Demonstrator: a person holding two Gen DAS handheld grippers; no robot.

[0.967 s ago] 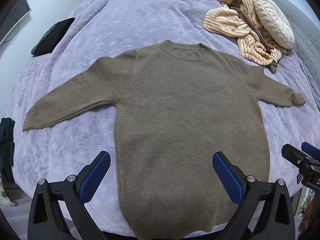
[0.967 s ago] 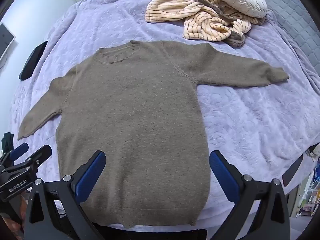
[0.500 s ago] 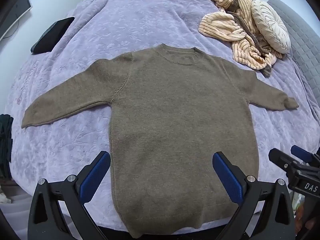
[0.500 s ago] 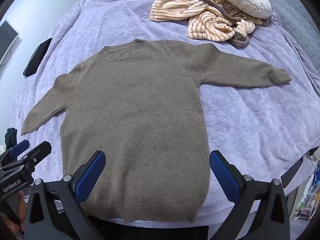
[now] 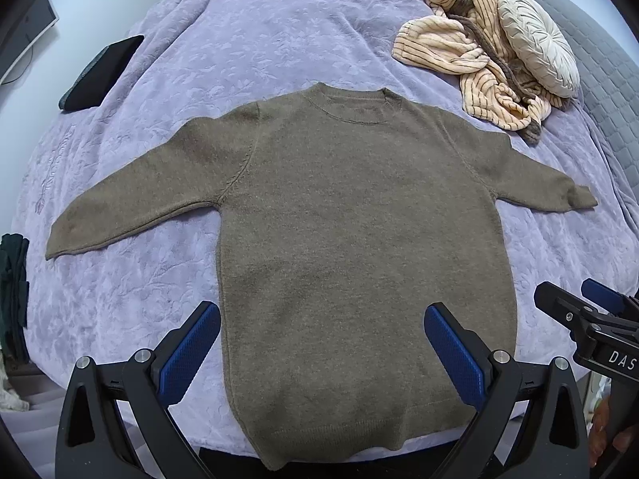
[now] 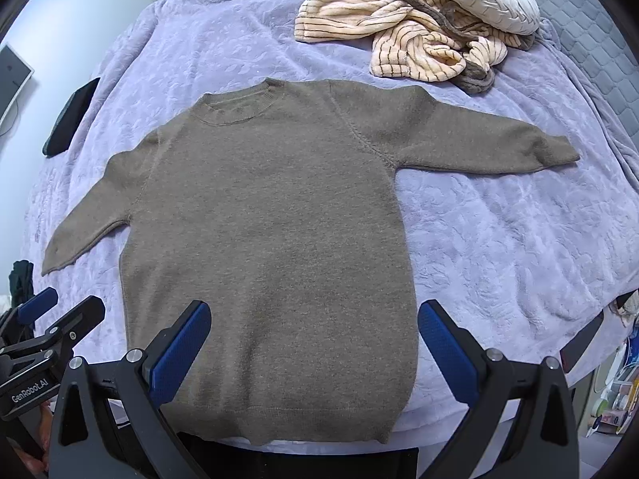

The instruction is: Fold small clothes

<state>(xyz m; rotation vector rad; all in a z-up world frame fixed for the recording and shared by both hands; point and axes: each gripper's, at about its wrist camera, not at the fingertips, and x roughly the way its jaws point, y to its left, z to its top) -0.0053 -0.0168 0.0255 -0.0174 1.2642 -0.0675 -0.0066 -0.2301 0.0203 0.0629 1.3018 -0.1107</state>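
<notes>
Sweater: brown knit sweater (image 5: 359,247) lies flat and face up on the bed, neck toward the far side, hem at the near edge and slightly overhanging it.
Sleeves: both spread outward to the sides, lying flat on the bedspread; nothing folded.
Left claw: left claw (image 5: 319,351) stands wide open above the hem area, blue pads (image 5: 187,351) well apart, holding nothing; contact with the knit not evident.
Right claw: right claw (image 6: 315,347) likewise wide open over the lower body of the sweater, holding nothing.
Claw positions: side by side at the near edge of the bed; each appears at the margin of the other's view.
Bed: covered with a lavender embossed bedspread (image 5: 239,40).
Far right corner: striped peach blanket (image 5: 471,64) bunched up, a round pleated cushion (image 5: 539,44) resting against it, apart from the sweater.
Far left edge: dark flat object (image 5: 100,74) on the bedspread, identity unclear.
</notes>
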